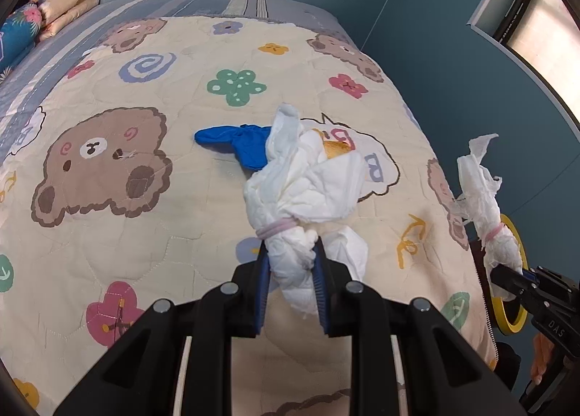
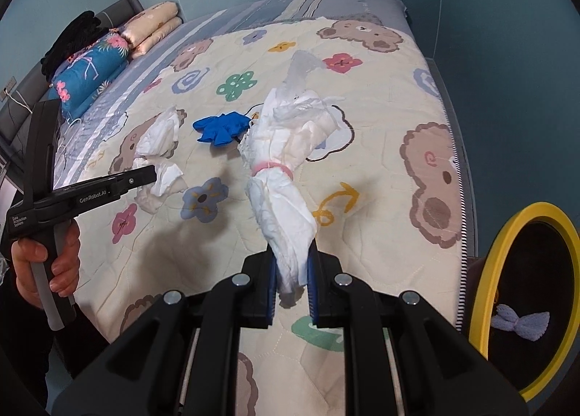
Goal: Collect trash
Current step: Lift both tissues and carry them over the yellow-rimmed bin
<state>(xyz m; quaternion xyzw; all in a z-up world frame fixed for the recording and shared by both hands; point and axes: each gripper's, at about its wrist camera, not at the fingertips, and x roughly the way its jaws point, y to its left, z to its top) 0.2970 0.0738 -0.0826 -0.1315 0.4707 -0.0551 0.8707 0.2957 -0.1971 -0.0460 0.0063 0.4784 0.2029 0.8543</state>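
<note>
Left gripper (image 1: 291,263): fingers nearly closed, clamping the lower end of a white tissue bundle (image 1: 308,180) tied with a pink band (image 1: 277,226). Right gripper (image 2: 293,271): fingers likewise pinching a second banded tissue bundle (image 2: 282,162). Both bundles hang above the bear-print quilt (image 2: 380,169); a blue glove (image 2: 221,127) lies on it beyond them. A yellow-rimmed bin (image 2: 482,271) stands beside the bed.

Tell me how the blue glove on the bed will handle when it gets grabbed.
The blue glove lies crumpled and flat on the quilt, so it is probably floppy and will droop from the jaws. It looks thin, so likely very light. Its smooth skin may slip; a pinch on a bunched fold seems safest.
</note>
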